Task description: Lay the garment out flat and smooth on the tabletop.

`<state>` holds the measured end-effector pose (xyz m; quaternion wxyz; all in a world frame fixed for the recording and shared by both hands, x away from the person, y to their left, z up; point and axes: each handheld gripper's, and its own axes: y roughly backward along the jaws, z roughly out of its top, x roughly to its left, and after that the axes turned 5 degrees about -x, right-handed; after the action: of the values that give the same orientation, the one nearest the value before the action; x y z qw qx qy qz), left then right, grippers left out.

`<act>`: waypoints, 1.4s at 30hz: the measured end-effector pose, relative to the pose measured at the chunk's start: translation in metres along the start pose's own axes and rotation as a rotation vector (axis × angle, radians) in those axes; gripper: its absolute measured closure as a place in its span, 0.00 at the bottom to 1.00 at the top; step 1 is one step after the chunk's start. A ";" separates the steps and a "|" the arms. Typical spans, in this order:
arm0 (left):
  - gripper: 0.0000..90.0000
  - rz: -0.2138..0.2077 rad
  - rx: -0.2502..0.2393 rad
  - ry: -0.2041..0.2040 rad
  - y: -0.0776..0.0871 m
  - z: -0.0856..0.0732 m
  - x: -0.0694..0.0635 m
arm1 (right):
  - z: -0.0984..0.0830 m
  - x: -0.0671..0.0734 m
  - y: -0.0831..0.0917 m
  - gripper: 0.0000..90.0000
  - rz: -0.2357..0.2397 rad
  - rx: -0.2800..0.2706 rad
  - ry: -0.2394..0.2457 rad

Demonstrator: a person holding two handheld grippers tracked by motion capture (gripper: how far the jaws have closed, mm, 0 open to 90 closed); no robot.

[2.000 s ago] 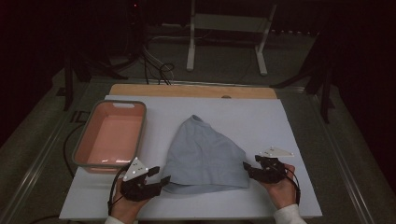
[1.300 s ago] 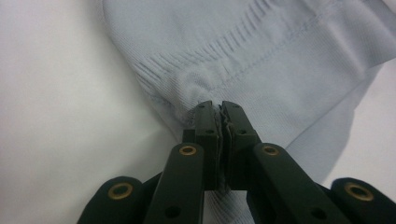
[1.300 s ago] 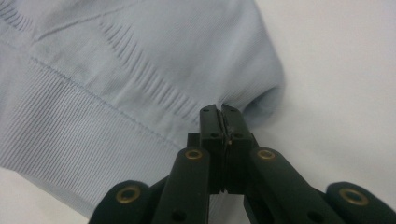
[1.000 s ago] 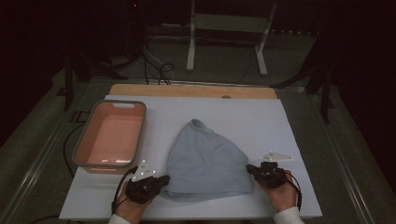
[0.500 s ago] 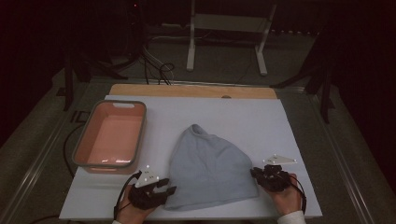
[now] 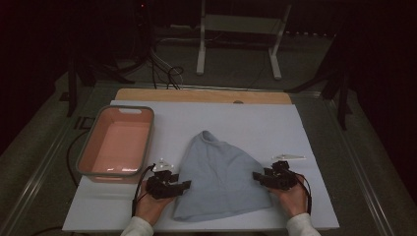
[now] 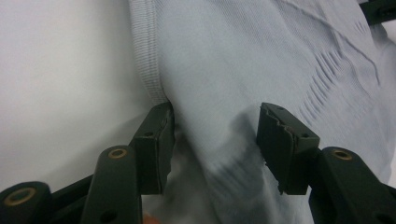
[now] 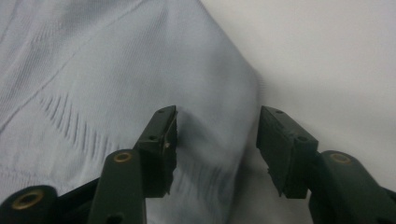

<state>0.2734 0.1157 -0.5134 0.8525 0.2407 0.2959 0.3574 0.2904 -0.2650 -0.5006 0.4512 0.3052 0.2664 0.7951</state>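
Note:
A light blue-grey knitted cloth point(image 6: 221, 177) lies flat on the white board point(image 6: 255, 123), its narrow end pointing away from me. My left gripper point(image 6: 185, 185) sits at the cloth's near-left edge. Its jaws have just been opening; in the left gripper view point(image 7: 215, 112) they stand apart over a loose fold of cloth point(image 7: 261, 56) beside the ribbed hem, and the pads do not press it. My right gripper point(image 6: 255, 175) is at the near-right edge. Its jaws have also just been opening point(image 8: 217, 114) and straddle the cloth's border point(image 8: 116, 60) without gripping.
A salmon-pink tub with a grey rim point(image 6: 147, 132) stands at the left of the board, just beyond my left gripper. A wooden strip point(image 6: 201, 96) runs along the board's far edge. Beyond the table are white stand legs point(image 6: 199, 54) and cables on a dark floor.
The cloth came down from a raised peak and was drawn toward the near edge, settling flat. Both grippers sank and moved nearer, then their jaws opened and let go of the cloth's edges.

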 end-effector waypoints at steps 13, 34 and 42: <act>0.95 0.042 -0.047 -0.101 -0.002 0.032 -0.014 | 0.016 0.007 0.001 0.92 0.029 -0.046 -0.008; 0.60 0.189 -0.208 -0.173 -0.008 0.094 -0.011 | 0.046 -0.002 0.027 0.54 -0.121 -0.301 0.051; 0.48 0.178 -0.147 -0.154 -0.011 0.078 -0.008 | 0.034 -0.011 0.016 0.44 -0.114 -0.217 0.029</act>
<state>0.3270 0.0875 -0.4623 0.8530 0.2294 0.1803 0.4327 0.3101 -0.2772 -0.4693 0.5221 0.2272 0.2021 0.7968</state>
